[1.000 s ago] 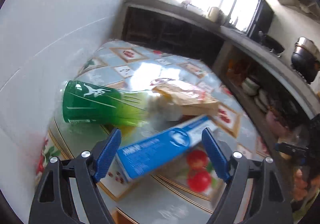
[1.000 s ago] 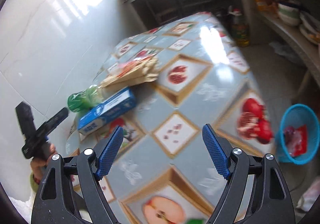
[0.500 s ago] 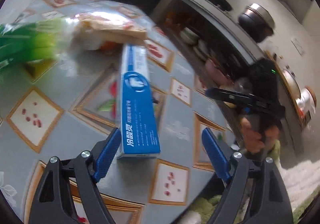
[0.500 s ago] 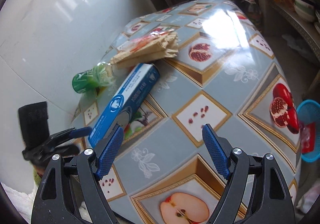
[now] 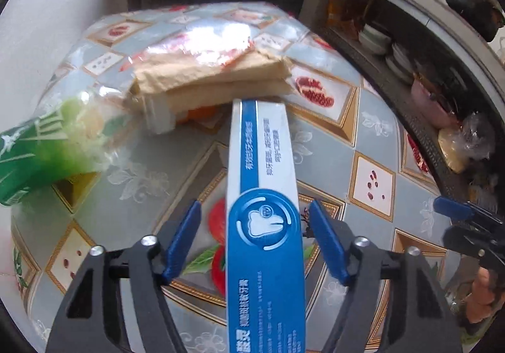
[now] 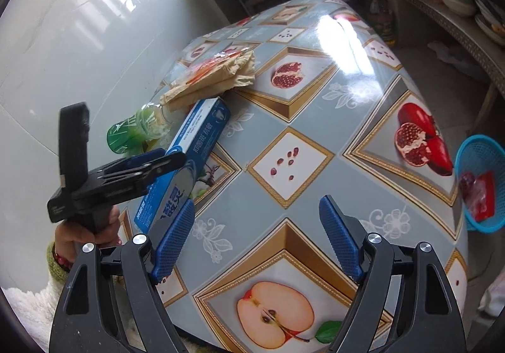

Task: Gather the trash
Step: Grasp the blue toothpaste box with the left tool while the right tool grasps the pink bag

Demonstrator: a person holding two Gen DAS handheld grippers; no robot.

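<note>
The blue-and-white toothpaste box [image 5: 265,226] lies flat on the desk [image 5: 372,144] near the edge that runs along the white wall, its long axis pointing away from the left gripper [image 5: 254,242]. That gripper straddles the near half of the box: one blue finger [image 5: 183,239] stands off its left side and the other off its right side, each with a visible gap to the cardboard. The fingers are closing with the box between them, but they do not yet press on it. The far end of the box lies just in front of a stack of crumpled brown paper and a clear wrapper [image 5: 208,69]; whether they touch cannot be told. A green plastic bottle [image 5: 41,151] lies on its side to the left of the box, close to the wall edge.

The right gripper [image 6: 255,245] hangs over the near part of the desk above the printed fruit cloth, its fingers wide apart with nothing between them. Beyond the right edge of the desk, a blue basket [image 6: 479,182] sits on the floor with red wrappers inside.
</note>
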